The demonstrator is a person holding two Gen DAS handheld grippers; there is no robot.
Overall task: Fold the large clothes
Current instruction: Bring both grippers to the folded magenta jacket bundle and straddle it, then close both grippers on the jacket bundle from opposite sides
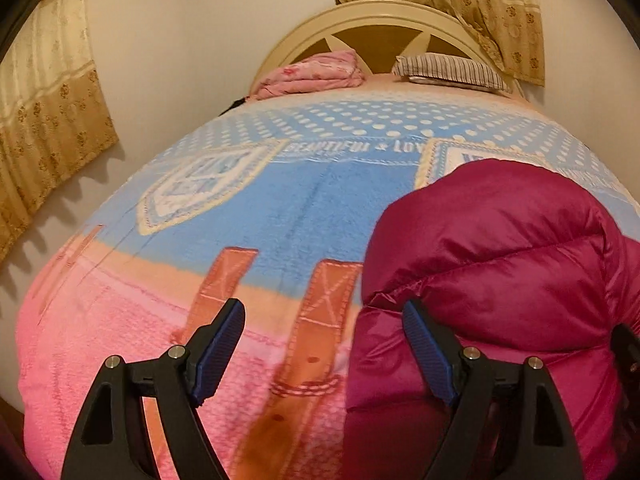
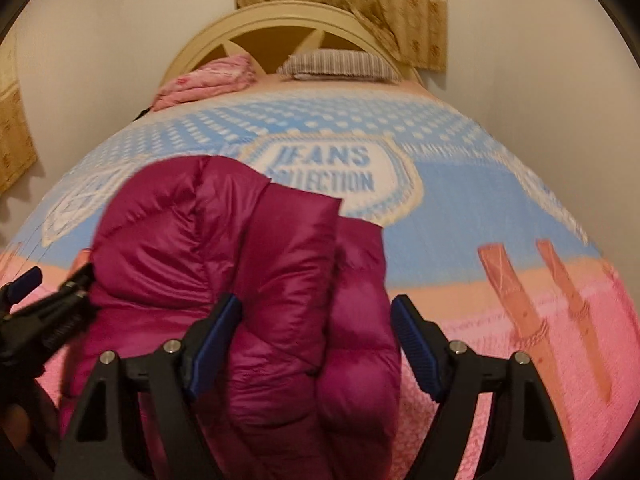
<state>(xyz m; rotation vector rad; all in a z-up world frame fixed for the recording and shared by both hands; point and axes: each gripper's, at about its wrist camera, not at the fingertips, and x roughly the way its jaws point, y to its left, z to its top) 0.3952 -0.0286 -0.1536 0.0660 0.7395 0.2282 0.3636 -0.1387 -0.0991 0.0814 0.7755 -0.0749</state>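
A magenta puffy down jacket [image 1: 500,264] lies bunched in a folded heap on the bed, at the right in the left wrist view and at centre left in the right wrist view [image 2: 248,264]. My left gripper [image 1: 324,316] is open and empty, its right finger beside the jacket's left edge. My right gripper [image 2: 316,312] is open, its fingers spread either side of the jacket's near end without closing on it. The left gripper also shows at the left edge of the right wrist view [image 2: 52,280].
The bed is covered by a blue and pink printed blanket [image 1: 256,216]. A folded pink quilt [image 1: 312,74] and a striped pillow [image 1: 448,68] lie at the cream headboard [image 1: 372,16]. Beige curtains [image 1: 48,120] hang on the walls left and right.
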